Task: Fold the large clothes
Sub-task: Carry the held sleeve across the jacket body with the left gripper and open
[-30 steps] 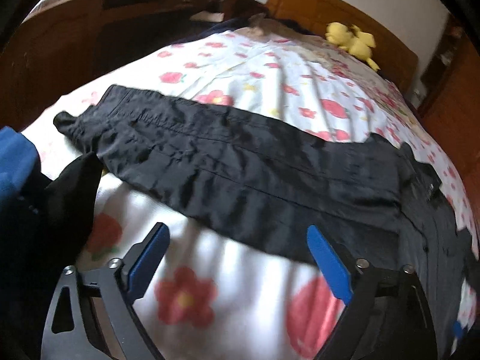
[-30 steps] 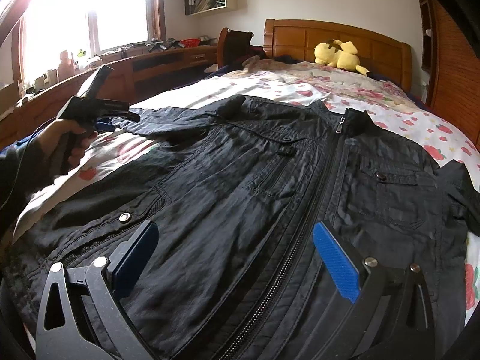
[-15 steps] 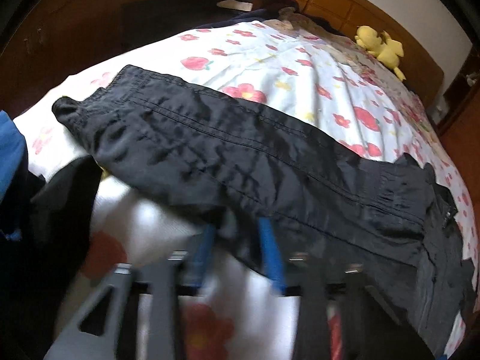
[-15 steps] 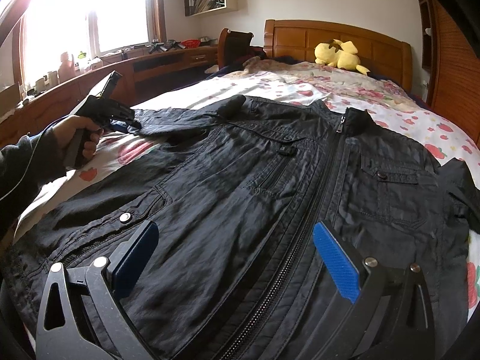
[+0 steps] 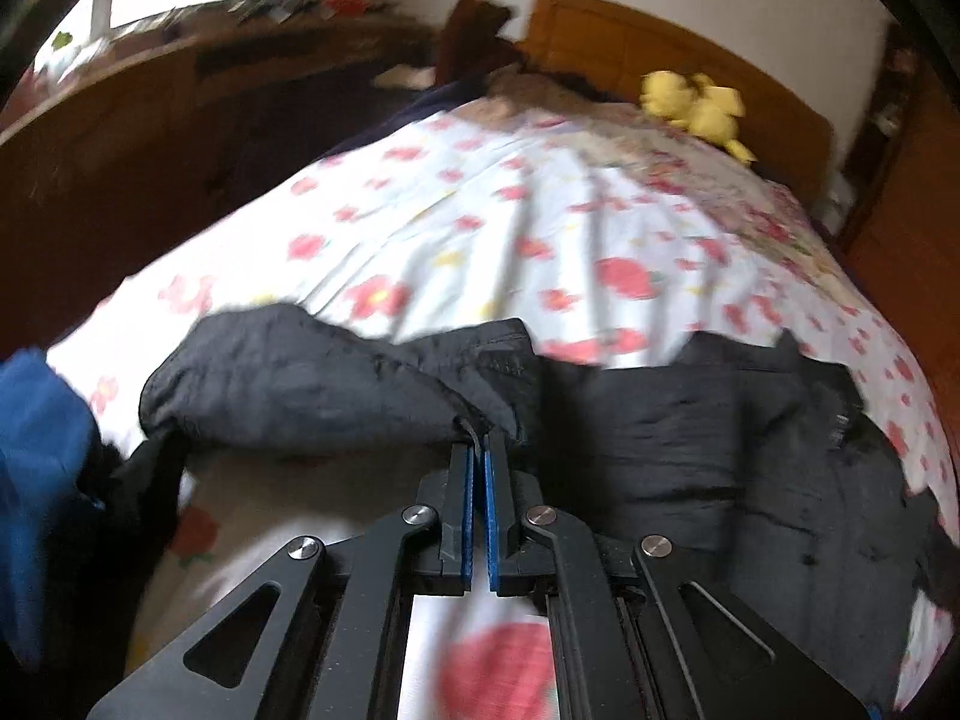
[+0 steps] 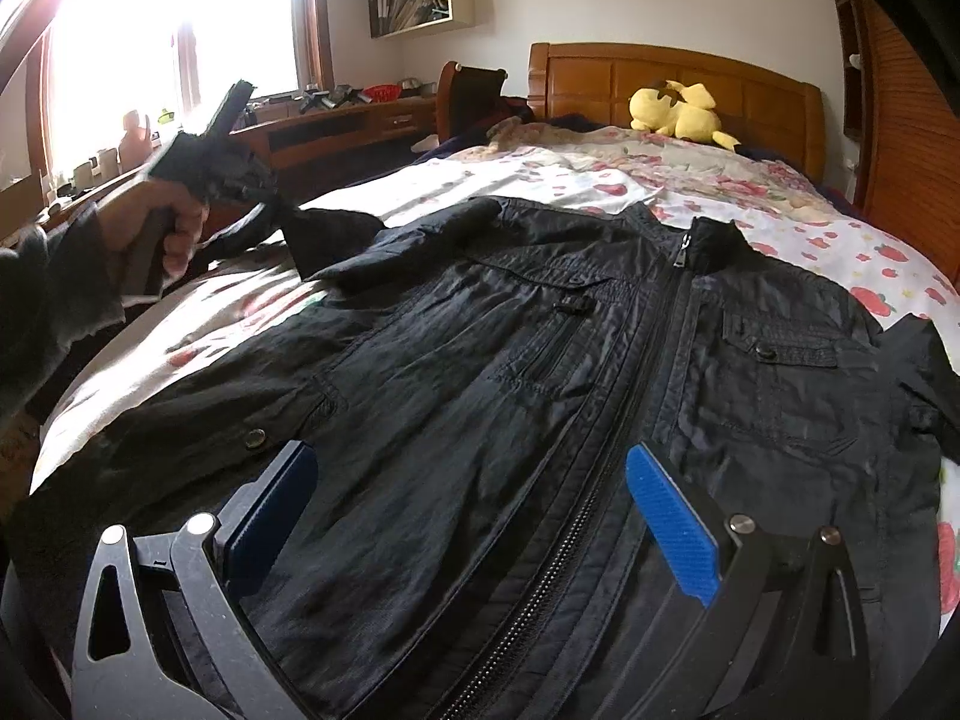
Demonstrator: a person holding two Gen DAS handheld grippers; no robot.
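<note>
A bed [image 6: 888,252] with a white, red-flowered sheet [image 5: 540,222] fills both views; its wooden headboard [image 6: 720,84] stands at the far end. A black jacket [image 6: 570,372] lies front-up and spread across the near half of the bed, zip [image 6: 681,252] closed to the collar, chest pocket [image 6: 774,354] buttoned, hem toward the right wrist camera. A wooden desk [image 6: 360,120] runs along the window wall beside the bed, with a chair [image 6: 474,90] at its end and a wall shelf [image 6: 420,0] above. A yellow plush toy [image 6: 678,111] rests against the headboard.

The jacket's sleeve [image 5: 312,384], on the window side, is raised off the sheet and bunched, its fabric pulled toward the body of the jacket. The left gripper [image 5: 479,450] has its blue pads pressed together on an edge of that sleeve; in the right wrist view the same gripper [image 6: 210,162] appears lifted above the bed in the person's hand [image 6: 162,222], the sleeve hanging from it. The left wrist view is blurred.

The right gripper [image 6: 468,516] hovers over the jacket's lower front, its blue pads [image 6: 672,528] spread wide on either side of the zip, holding nothing.
</note>
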